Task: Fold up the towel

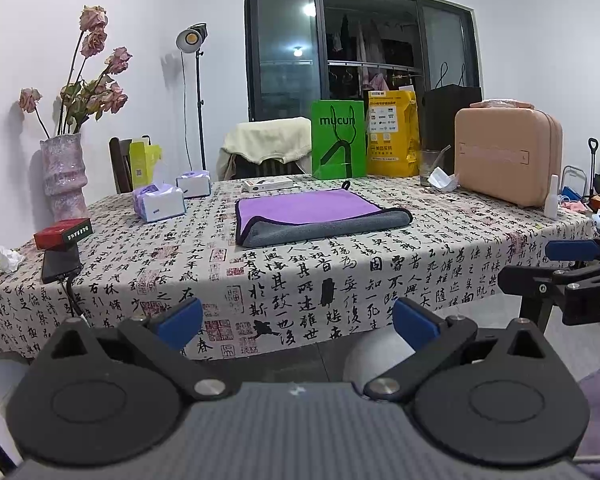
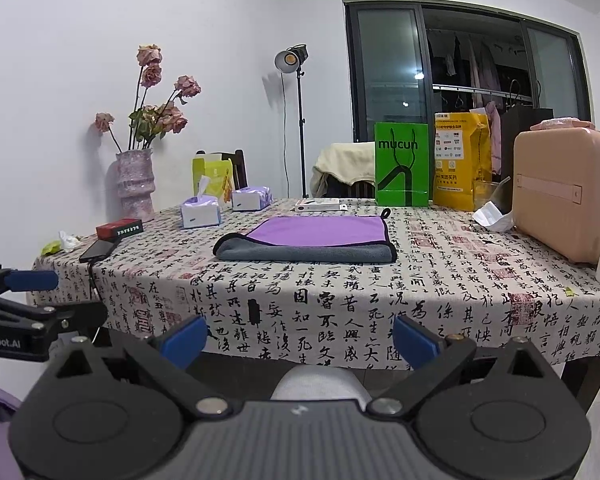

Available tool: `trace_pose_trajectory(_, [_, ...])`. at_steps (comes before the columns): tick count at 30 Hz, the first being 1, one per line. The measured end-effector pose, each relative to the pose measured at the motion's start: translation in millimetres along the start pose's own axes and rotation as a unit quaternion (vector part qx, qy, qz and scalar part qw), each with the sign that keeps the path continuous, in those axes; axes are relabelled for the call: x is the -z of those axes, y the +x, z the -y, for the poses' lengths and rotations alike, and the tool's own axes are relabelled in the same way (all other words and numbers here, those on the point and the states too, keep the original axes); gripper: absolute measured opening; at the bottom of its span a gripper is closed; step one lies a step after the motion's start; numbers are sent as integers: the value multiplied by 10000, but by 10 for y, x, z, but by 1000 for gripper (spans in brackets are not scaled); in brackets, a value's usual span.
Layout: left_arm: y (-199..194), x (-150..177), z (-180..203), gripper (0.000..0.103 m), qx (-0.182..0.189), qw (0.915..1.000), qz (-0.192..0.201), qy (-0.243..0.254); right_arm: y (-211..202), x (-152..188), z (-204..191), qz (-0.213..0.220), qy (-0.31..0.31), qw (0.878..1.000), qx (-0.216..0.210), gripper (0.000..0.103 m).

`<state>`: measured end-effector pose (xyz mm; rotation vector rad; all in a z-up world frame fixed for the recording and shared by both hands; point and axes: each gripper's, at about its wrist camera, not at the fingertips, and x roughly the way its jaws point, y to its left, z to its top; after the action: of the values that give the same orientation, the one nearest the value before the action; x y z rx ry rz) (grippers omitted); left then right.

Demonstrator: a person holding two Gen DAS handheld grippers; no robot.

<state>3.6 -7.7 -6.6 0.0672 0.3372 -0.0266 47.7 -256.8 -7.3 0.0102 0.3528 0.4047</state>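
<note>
Left tool (image 1: 298, 322) held before the counter's (image 1: 340, 256) near edge, below its top, blue fingers wide apart, nothing between them. Right tool (image 2: 300, 340) likewise short of the near edge, spread wide, empty; also seen from the left wrist view at far right (image 1: 556, 268), beside the left tool.

Towel (image 1: 320, 216) lying mid-counter, folded once: purple face up, grey underside showing along the front fold, black loop at the far right corner. Bare patterned cloth between the towel's front fold and the near edge; open strips along both sides of the towel too.

Left edge: pink vase (image 1: 62, 174) holding dried roses, red box (image 1: 63, 233), phone (image 1: 60, 266) on a cable, crumpled tissue at the near left corner. Two tissue packs (image 1: 158, 200) toward the far left. Far edge: flat white box (image 1: 267, 185), green bag (image 1: 338, 145), yellow bag (image 1: 392, 134), glass (image 1: 430, 166) with something thin leaning inside. Right edge: pink case (image 1: 508, 156), upright, with a small white bottle (image 1: 552, 198) just beside it.
</note>
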Motion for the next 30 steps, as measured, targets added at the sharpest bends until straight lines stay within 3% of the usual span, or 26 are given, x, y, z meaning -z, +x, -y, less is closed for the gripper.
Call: trace_pose_trajectory(30, [10,-5,-5,103,21,10000,-42,15,26,7,10,-79,69,9999,30,100])
